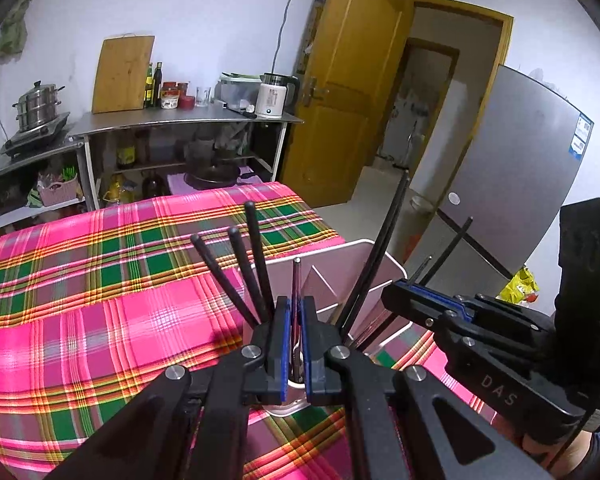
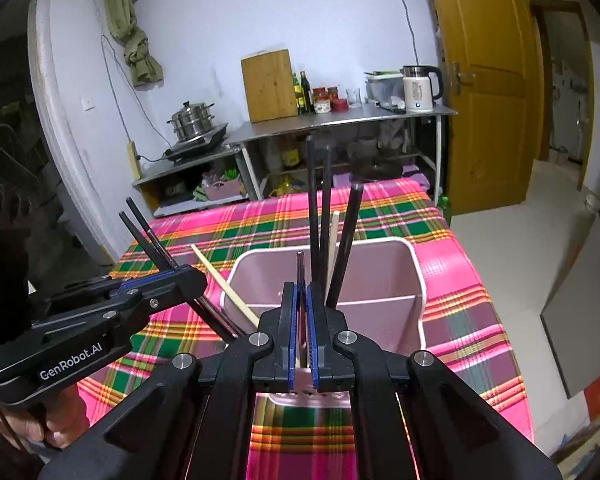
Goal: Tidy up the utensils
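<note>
A pink divided utensil holder stands on the plaid tablecloth; it also shows in the left wrist view. Several black chopsticks stand in it, with a pale wooden chopstick leaning left. My left gripper is shut on a thin dark reddish chopstick over the holder's near compartment. My right gripper is shut on a similar dark chopstick above the holder. Each gripper shows in the other's view, the left and the right, both close beside the holder.
The pink, green and yellow plaid tablecloth covers the table. Behind stand steel shelves with a cutting board, bottles, a kettle and a steamer pot. A yellow door and a grey fridge are at the right.
</note>
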The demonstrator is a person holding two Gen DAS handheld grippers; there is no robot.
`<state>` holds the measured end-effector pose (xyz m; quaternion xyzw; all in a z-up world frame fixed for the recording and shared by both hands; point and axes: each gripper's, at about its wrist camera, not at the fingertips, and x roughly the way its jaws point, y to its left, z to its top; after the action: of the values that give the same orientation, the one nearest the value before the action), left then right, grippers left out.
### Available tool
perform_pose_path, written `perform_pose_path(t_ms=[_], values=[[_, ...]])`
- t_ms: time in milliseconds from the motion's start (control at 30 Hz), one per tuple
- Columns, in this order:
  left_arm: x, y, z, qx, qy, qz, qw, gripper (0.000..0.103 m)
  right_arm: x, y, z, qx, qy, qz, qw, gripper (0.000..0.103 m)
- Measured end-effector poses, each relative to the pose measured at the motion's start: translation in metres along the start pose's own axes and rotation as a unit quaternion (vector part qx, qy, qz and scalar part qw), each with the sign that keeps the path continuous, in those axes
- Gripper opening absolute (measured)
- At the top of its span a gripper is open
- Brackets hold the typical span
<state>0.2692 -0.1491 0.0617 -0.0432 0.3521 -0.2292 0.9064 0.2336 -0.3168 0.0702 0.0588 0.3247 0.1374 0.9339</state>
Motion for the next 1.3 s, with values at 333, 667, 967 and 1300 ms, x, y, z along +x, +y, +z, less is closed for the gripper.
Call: perform_pose_path(t_ms=[333, 667, 967, 1300], values=[[-0.01, -0.003, 0.0, 0.004, -0.005, 0.003, 1.0, 0.006, -0.006, 0.003, -0.001, -0.013, -0.004, -0.01, 1.0, 0.013], [-0.055, -0.007, 0.004, 0.006, -0.044, 0.01, 0.9989, 0.011, -0.045, 0.011, 0.002, -0.02, -0.037, -0.013, 0.999, 0.016], [-0.087, -0.008, -0.02, 0.001, -0.054, 0.01, 0.9985, 0.014, -0.074, 0.021, -0.017, -0.021, -0.047, -0.012, 0.999, 0.017], [-0.1, -0.007, -0.072, 0.002, -0.038, 0.017, 0.9991, 0.016, -0.092, 0.035, -0.048, -0.022, -0.041, -0.017, 0.999, 0.017]])
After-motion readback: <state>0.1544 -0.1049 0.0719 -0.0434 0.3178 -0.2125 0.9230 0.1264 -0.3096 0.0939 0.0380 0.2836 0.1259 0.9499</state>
